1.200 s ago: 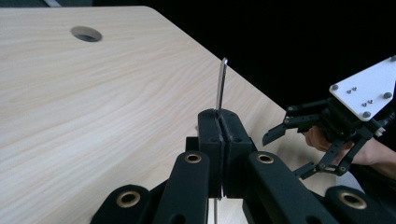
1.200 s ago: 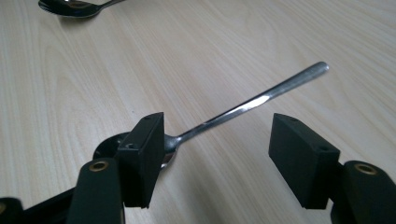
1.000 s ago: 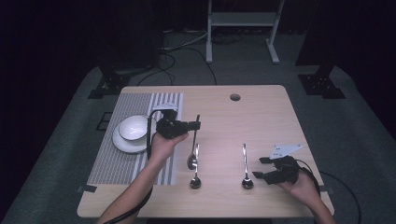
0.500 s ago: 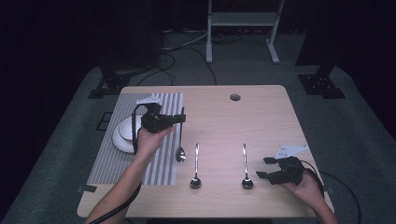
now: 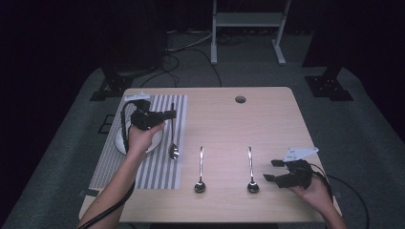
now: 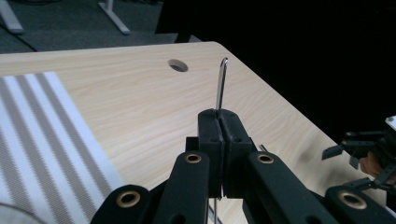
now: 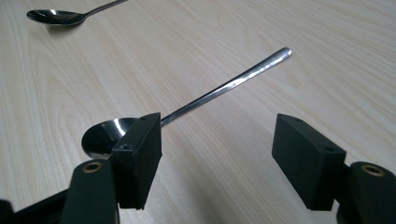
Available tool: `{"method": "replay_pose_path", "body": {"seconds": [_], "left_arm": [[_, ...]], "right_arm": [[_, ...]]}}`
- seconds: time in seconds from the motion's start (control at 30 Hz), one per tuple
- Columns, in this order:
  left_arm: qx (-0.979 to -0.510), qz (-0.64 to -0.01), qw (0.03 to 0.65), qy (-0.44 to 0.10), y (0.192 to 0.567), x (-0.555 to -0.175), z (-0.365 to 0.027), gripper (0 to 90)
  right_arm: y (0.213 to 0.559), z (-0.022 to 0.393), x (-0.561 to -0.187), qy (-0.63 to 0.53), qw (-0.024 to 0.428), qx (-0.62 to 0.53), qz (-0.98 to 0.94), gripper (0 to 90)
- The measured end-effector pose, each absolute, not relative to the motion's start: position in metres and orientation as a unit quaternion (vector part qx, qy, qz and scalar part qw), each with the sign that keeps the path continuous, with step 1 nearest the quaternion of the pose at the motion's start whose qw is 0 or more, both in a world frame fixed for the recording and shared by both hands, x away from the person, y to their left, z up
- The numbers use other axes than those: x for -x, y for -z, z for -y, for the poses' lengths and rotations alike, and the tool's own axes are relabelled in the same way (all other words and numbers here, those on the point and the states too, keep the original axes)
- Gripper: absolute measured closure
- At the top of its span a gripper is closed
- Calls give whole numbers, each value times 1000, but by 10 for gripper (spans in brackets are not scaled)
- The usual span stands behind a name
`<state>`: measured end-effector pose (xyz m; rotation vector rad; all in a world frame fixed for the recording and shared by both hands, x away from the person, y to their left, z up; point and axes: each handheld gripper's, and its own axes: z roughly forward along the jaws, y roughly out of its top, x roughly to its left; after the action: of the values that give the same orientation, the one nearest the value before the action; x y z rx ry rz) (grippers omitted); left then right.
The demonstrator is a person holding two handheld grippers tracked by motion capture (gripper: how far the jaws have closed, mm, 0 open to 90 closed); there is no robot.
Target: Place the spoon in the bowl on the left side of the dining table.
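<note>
My left gripper (image 5: 168,114) is shut on the handle of a steel spoon (image 5: 173,143), which hangs bowl-down over the striped placemat (image 5: 157,174). In the left gripper view the handle (image 6: 221,84) sticks up from between the closed jaws of the left gripper (image 6: 218,122). Two more spoons lie on the bare wood, the middle spoon (image 5: 200,179) and the right spoon (image 5: 251,179). My right gripper (image 5: 273,171) is open just right of the right spoon's bowl. In the right gripper view that spoon (image 7: 219,91) lies ahead of the open right gripper (image 7: 219,142), its bowl behind the left pad.
A white plate (image 5: 119,143) sits on the placemat under the left hand. The table has a cable hole (image 5: 240,99) near its far edge. The middle spoon (image 7: 60,16) lies farther off in the right gripper view. Dark floor with stands and cables surrounds the table.
The left gripper has carried its spoon leftward from over the bare wood to above the striped placemat, beside the plate. The right gripper has stayed by the right spoon.
</note>
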<state>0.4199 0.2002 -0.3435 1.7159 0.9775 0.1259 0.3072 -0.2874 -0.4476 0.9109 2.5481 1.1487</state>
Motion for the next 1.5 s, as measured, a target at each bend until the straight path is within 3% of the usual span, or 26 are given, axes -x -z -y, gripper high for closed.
{"method": "replay_pose_path", "body": {"seconds": [1.5], "left_arm": [[-643,-507,562,-118,328,-437,-292,891]], "right_arm": [[445,295,-309,-397,104,-320,-854,287]]}}
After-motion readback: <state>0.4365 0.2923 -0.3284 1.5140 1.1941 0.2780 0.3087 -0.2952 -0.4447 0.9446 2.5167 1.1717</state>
